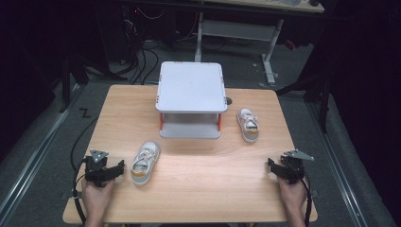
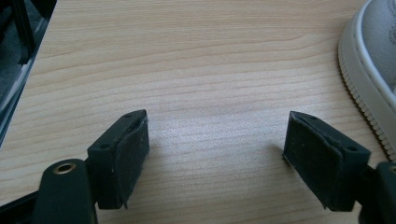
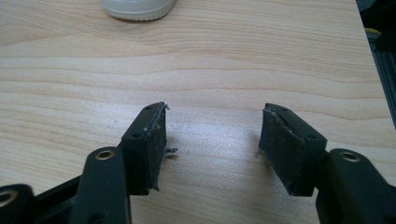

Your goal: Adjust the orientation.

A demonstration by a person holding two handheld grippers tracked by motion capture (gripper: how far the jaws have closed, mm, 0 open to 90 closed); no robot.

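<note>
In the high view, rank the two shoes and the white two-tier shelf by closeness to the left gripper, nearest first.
Measured from the left gripper:
1. The near shoe, just to the gripper's right at the table's front left.
2. The white shelf, farther back at the table's middle.
3. The far shoe, across the table, right of the shelf.

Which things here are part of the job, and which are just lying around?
In play: left claw, open, beside the near shoe; right claw, open; far shoe; probably the white two-tier rack.

Just around: floor cables, the desk frame behind.
</note>
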